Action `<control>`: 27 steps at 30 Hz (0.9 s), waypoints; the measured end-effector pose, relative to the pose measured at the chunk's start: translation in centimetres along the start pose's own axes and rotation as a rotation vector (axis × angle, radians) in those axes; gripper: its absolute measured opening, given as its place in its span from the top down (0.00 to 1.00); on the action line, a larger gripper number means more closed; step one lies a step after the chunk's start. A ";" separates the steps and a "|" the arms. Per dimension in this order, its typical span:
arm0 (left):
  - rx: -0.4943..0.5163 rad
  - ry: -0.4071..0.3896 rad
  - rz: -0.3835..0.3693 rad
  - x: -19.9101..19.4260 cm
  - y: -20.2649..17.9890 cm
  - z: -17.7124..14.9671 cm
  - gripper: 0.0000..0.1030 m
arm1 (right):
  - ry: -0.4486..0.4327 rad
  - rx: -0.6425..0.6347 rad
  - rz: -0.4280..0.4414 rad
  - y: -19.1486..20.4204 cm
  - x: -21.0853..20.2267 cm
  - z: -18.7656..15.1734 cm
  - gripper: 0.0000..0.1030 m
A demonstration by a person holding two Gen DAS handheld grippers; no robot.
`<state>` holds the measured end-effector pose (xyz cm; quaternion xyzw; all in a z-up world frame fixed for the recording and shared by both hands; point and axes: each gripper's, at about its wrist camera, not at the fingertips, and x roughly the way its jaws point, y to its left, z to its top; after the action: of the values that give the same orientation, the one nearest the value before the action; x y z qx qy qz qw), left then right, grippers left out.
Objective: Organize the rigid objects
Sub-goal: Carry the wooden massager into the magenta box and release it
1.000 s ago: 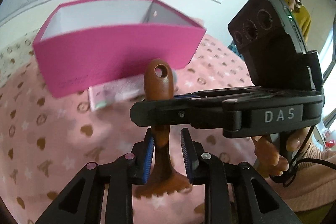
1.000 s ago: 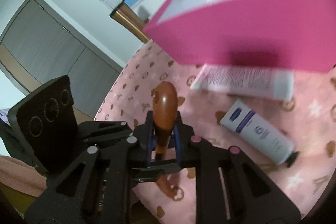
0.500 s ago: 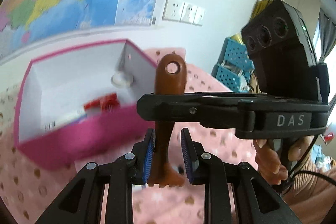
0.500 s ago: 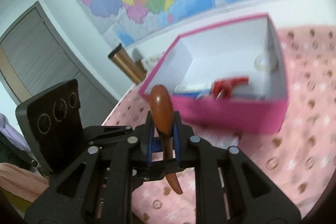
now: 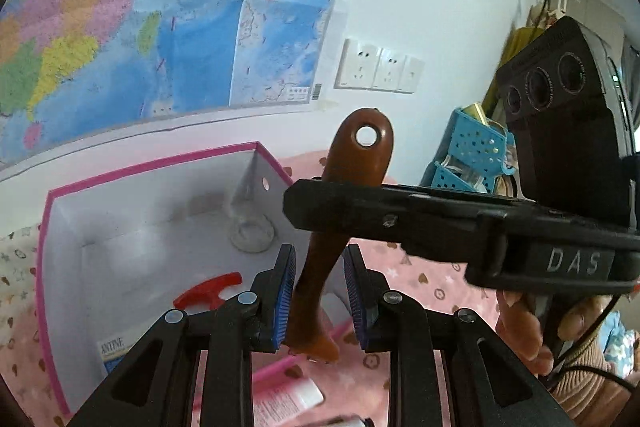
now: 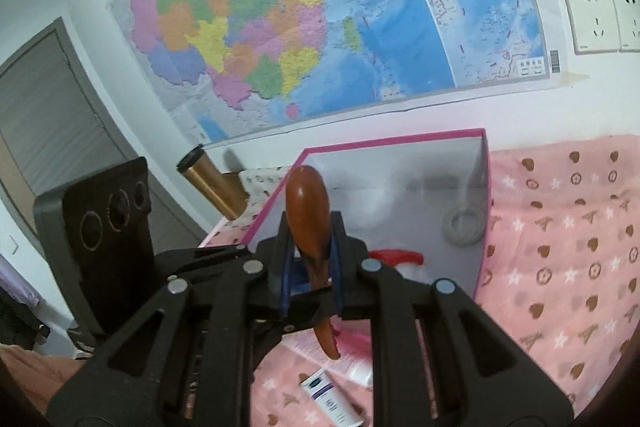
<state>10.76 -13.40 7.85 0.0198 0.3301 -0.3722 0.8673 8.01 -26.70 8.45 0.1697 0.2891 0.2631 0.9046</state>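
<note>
A brown wooden comb (image 5: 352, 183) with a holed handle stands upright in the air above the near edge of the pink box (image 5: 152, 163). My right gripper (image 6: 310, 259) is shut on the comb's handle (image 6: 308, 227). My left gripper (image 5: 318, 291) is open, its blue pads either side of the comb's lower part without clear contact. The pink box (image 6: 400, 139) has a white inside and holds a tape roll (image 5: 252, 235), a red tool (image 5: 208, 291) and a small box (image 5: 114, 351).
A white and pink tube (image 5: 288, 403) and a white tube with a blue label (image 6: 332, 403) lie on the pink patterned cloth (image 6: 560, 247) in front of the box. A gold cylinder (image 6: 212, 183) stands at the box's left. Blue baskets (image 5: 468, 155) stand at the right. A wall map hangs behind.
Both grippers have risen with the comb from the cloth to above the box's near edge, so the box's inside now shows. The left jaws stand a little wider apart.
</note>
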 end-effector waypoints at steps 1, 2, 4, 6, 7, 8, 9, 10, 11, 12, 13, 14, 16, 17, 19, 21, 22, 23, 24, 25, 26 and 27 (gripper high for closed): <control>-0.003 0.007 0.008 0.5 0.2 0.2 0.77 | 0.005 0.002 -0.013 -0.3 0.4 0.2 0.83; -0.009 0.018 0.014 1.2 0.4 0.3 0.77 | 0.009 0.003 -0.024 -0.6 0.8 0.3 0.83; -0.026 0.035 0.015 2.1 0.8 0.3 0.77 | 0.024 0.009 -0.044 -1.4 1.8 0.3 0.83; -0.044 0.057 0.022 3.1 1.3 0.3 0.77 | 0.040 0.028 -0.048 -2.3 2.6 0.3 0.82; -0.052 0.068 0.021 3.6 1.5 0.2 0.77 | 0.048 0.034 -0.053 -2.6 3.0 0.3 0.82; -0.059 0.080 0.025 4.2 1.7 0.1 0.77 | 0.053 0.035 -0.065 -2.9 3.3 0.2 0.82; -0.066 0.090 0.032 4.6 1.9 0.1 0.77 | 0.059 0.031 -0.085 -3.1 3.7 0.3 0.81; -0.074 0.100 0.039 5.0 2.2 0.1 0.77 | 0.065 0.029 -0.102 -3.4 4.0 0.3 0.81; -0.083 0.107 0.040 5.3 2.4 0.1 0.77 | 0.072 0.032 -0.108 -3.6 4.2 0.3 0.80; -0.091 0.112 0.046 5.6 2.6 0.1 0.77 | 0.082 0.033 -0.131 -3.8 4.6 0.4 0.80; -0.095 0.115 0.054 5.7 2.7 0.2 0.77 | 0.086 0.029 -0.155 -3.9 4.8 0.4 0.79; -0.096 0.120 0.067 5.9 2.8 0.2 0.77 | 0.088 0.029 -0.179 -4.1 4.9 0.5 0.79; -0.089 0.127 0.102 5.8 2.9 0.0 0.74 | 0.099 0.054 -0.210 -4.7 5.2 0.4 0.64; -0.084 0.126 0.120 5.7 3.0 -0.1 0.74 | 0.102 0.066 -0.230 -4.9 5.2 0.3 0.60; -0.078 0.117 0.127 5.3 3.1 -0.3 0.73 | 0.095 0.049 -0.281 -4.7 5.0 -0.3 0.58; -0.082 0.108 0.130 5.0 3.3 -0.3 0.73 | 0.092 0.047 -0.265 -4.5 4.6 -0.9 0.58; -0.080 0.099 0.130 4.5 3.3 -0.4 0.73 | 0.083 0.045 -0.251 -4.3 4.2 -1.2 0.58; -0.075 0.089 0.128 4.0 3.3 -0.6 0.73 | 0.076 0.036 -0.244 -4.0 4.0 -1.5 0.58; -0.073 0.083 0.135 3.9 3.3 -0.5 0.73 | 0.071 0.018 -0.235 -3.6 3.5 -2.0 0.58; -0.067 0.073 0.140 3.3 3.3 -0.8 0.73 | 0.067 0.007 -0.229 -3.2 3.2 -2.4 0.58; -0.063 0.062 0.134 2.8 3.3 -1.0 0.72 | 0.060 -0.002 -0.218 -2.8 2.6 -3.0 0.58; -0.066 0.054 0.137 2.2 3.3 -1.3 0.72 | 0.058 -0.005 -0.209 -2.6 2.3 -3.4 0.58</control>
<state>13.34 -11.99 4.86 0.0239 0.3634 -0.3003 0.8816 8.48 -26.96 3.63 0.1287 0.3308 0.1731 0.9187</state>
